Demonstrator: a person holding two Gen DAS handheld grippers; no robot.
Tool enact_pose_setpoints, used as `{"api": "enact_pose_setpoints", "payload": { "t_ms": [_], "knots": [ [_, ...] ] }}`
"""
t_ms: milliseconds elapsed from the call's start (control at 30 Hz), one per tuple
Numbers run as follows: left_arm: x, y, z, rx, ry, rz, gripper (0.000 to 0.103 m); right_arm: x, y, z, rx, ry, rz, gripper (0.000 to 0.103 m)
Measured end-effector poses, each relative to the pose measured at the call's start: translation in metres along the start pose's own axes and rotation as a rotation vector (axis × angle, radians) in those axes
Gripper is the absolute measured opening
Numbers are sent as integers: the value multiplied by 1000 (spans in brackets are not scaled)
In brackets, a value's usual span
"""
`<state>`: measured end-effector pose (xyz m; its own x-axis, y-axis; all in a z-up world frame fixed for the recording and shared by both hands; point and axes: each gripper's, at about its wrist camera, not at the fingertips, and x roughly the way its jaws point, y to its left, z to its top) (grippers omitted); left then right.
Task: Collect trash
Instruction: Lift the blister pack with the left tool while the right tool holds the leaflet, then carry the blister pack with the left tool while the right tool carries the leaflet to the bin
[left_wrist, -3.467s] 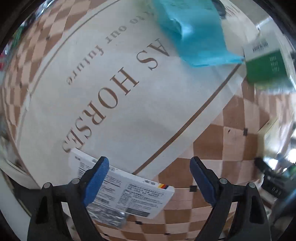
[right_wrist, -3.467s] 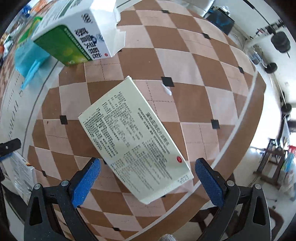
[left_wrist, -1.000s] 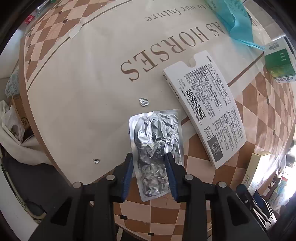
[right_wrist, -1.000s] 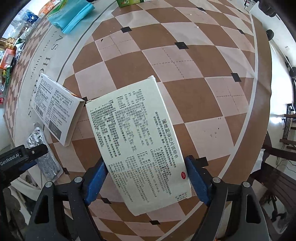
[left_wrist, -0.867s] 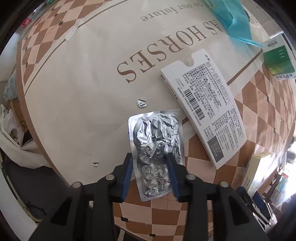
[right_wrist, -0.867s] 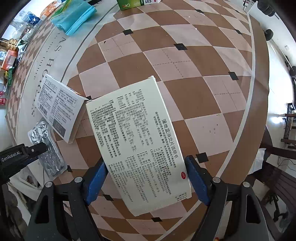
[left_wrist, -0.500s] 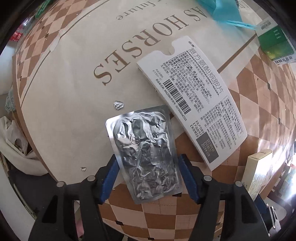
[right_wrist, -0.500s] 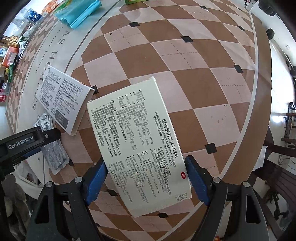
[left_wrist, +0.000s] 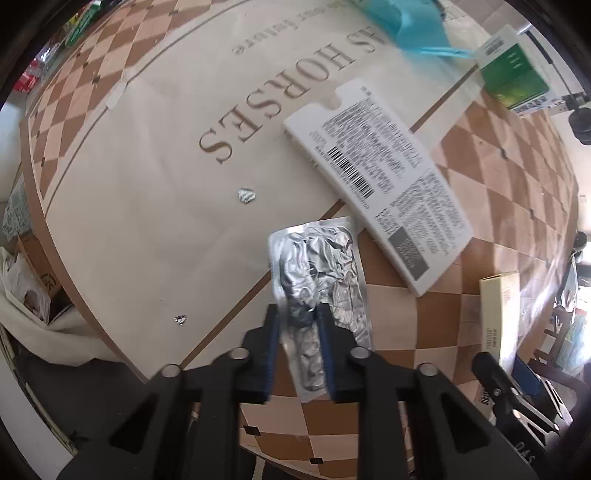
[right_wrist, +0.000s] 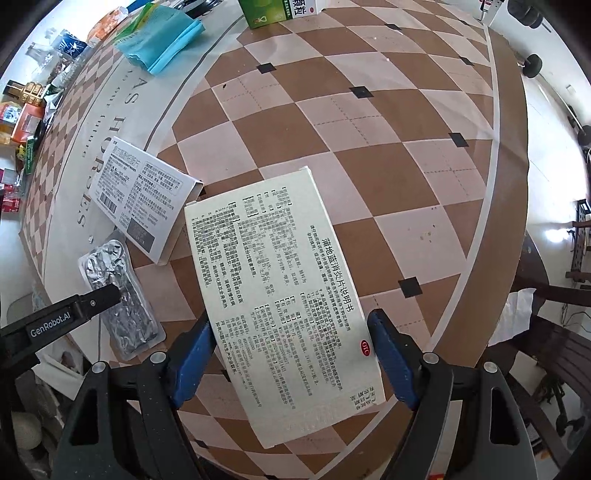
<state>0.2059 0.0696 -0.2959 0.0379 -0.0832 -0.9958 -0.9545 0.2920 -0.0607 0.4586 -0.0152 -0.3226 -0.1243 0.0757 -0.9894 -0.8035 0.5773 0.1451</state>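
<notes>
The left gripper (left_wrist: 297, 334) has its jaws clamped on the near end of a crumpled foil blister pack (left_wrist: 320, 275), at the worktop's (left_wrist: 129, 177) near edge. Just beyond lies a flattened white medicine box (left_wrist: 380, 181). The right gripper (right_wrist: 291, 356) has its jaws pressed against both long sides of a cream medicine box (right_wrist: 280, 295) over the checkered cloth

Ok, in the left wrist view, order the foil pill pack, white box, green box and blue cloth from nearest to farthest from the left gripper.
1. Foil pill pack, pinched in the left gripper.
2. White box, just beyond, to the right.
3. Blue cloth and green box, far top right; too close to call.
</notes>
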Motion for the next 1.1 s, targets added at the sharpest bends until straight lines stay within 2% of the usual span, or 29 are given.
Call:
{"api": "enact_pose_setpoints", "payload": {
  "t_ms": [133, 267, 300, 333, 467, 533, 600, 767, 933, 1100],
  "knots": [
    [-20, -14, -5, 32, -44, -39, 6, -4, -4, 0, 10, -7, 7, 82],
    [-26, -37, -4, 66, -57, -94, 6, -8, 1, -10, 13, -7, 15, 81],
    [-25, -44, -2, 75, -60, -102, 9, -7, 1, -12, 14, -3, 18, 81],
    [-21, -51, 0, 84, -52, -100, 13, -6, 2, -13, 13, -1, 18, 81],
    [1, -62, 20, 67, -17, -74, 16, 1, -2, -15, 13, 10, 17, 81],
    [0, -66, 19, 59, -12, -69, 9, 1, -2, -17, 9, 8, 16, 81],
    [3, -66, 20, 72, -23, -63, 6, -1, -4, -17, 5, 2, 18, 81],
    [-14, -66, 5, 108, -79, -44, 6, -9, -10, -22, 10, -21, 7, 80],
    [-50, -60, -22, 159, -166, -53, 6, -19, -11, -33, 36, -43, 4, 80],
    [-87, -17, -57, 213, -242, -76, 6, -39, 5, -64, 29, -89, 1, 78]
  ]
}}
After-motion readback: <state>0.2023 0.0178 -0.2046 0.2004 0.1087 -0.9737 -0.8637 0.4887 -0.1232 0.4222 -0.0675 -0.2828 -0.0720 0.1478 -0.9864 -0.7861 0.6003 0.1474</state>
